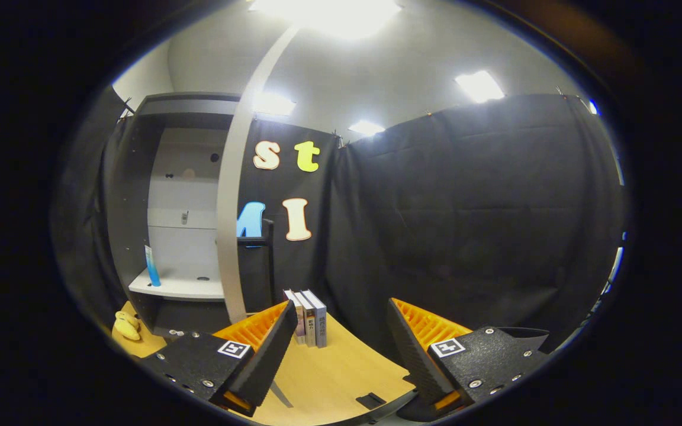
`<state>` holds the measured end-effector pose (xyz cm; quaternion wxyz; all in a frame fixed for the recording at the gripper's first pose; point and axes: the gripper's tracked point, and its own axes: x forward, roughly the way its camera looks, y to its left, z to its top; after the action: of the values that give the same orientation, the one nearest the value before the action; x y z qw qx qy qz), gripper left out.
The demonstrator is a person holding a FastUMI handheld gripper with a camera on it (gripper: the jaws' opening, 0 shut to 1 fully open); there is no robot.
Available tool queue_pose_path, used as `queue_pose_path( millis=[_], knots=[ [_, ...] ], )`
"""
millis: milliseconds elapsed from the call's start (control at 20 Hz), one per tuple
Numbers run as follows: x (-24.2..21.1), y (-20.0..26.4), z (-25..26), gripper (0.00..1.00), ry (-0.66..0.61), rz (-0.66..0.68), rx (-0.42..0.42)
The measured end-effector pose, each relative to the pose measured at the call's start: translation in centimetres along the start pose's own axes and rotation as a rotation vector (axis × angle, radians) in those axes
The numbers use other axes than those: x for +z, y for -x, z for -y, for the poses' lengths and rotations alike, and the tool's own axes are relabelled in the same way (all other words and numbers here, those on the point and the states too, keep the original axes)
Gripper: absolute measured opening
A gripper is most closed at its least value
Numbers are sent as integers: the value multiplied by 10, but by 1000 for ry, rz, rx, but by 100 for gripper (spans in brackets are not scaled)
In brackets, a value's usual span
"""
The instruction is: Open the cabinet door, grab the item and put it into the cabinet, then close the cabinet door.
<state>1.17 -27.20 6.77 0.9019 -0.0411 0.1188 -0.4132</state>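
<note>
Claw [341, 349] wide open, empty, above the worktop [329, 378].
Cabinet door [231, 225] swung open; blue tube [152, 266] upright on cabinet shelf [178, 288]; books [308, 316] just beyond left finger.

Grey cabinet [140, 177], blue tube [152, 266], yellow toy [127, 325], orange-black claw [341, 343] spread wide

The hand-held gripper [336, 340] has two matte black, rough-textured finger mounts, each studded with small silver screws and carrying a square black-and-white marker tag on its top face. From each mount rises a wedge-shaped finger [267, 349] with a black grainy inner pad and an orange ribbed back. A little orange trim also shows at the near lower end of each finger.
</note>
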Motion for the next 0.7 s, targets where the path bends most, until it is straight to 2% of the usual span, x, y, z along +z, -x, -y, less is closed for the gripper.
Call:
queue_pose_path(
  millis=[200, 400, 550, 700],
  knots=[
    [2, -22, 3, 94, 27, 8, -19],
    [4, -36, -15, 95, 51, 19, 46],
    [10, -37, -18, 90, 93, 61, 53],
    [13, -35, -23, 84, 179, 94, 23]
  ],
)
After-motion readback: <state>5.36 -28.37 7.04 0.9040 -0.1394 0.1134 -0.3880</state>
